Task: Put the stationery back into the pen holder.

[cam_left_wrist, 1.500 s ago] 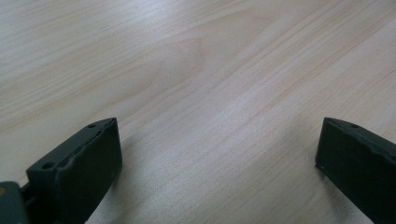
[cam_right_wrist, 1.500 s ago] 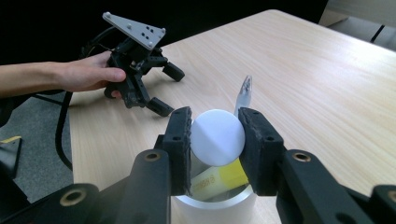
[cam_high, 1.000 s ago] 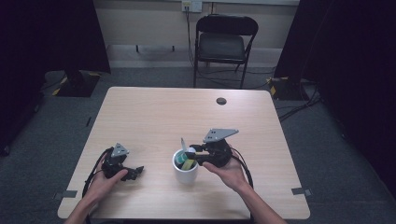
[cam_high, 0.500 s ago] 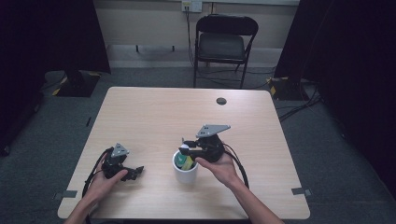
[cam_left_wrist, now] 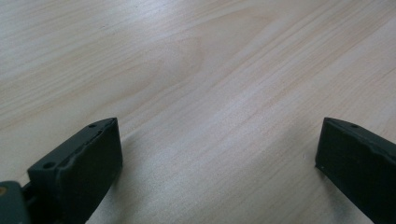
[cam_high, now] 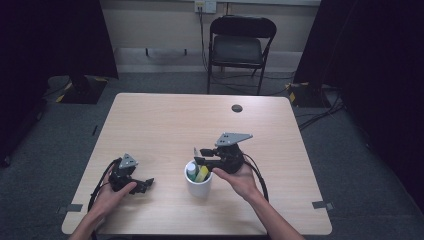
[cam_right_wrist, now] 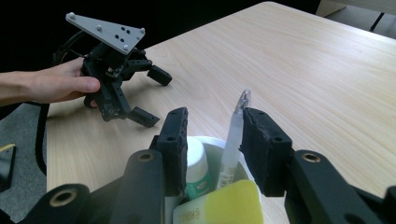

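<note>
Right gripper view: a clear pen (cam_right_wrist: pixel 236 135) stands upright in a white cup (cam_right_wrist: pixel 233 161), between the jaws of the right claw (cam_right_wrist: pixel 212 140). It lies close against the right-hand jaw; whether that pad actually touches it is hard to say, and a clear gap separates it from the other jaw. These jaws have just been opening, with the pen between them, so the claw stands open around it. Also in the cup are a white-capped green bottle (cam_right_wrist: pixel 196 163) and a yellow item (cam_right_wrist: pixel 224 203).

In the high view the cup (cam_high: pixel 199 186) sits on the desk (cam_high: pixel 165 120) near its front edge, with the right claw (cam_high: pixel 199 156) right over its rim. The left claw (cam_high: pixel 145 184) rests on the desk well apart to the left, held in the left hand (cam_high: pixel 112 192). Its own view shows its jaws spread wide over bare wood. A small dark disc (cam_high: pixel 237 108) lies near the far edge of the desk, and a folding chair (cam_high: pixel 240 45) stands beyond.
</note>
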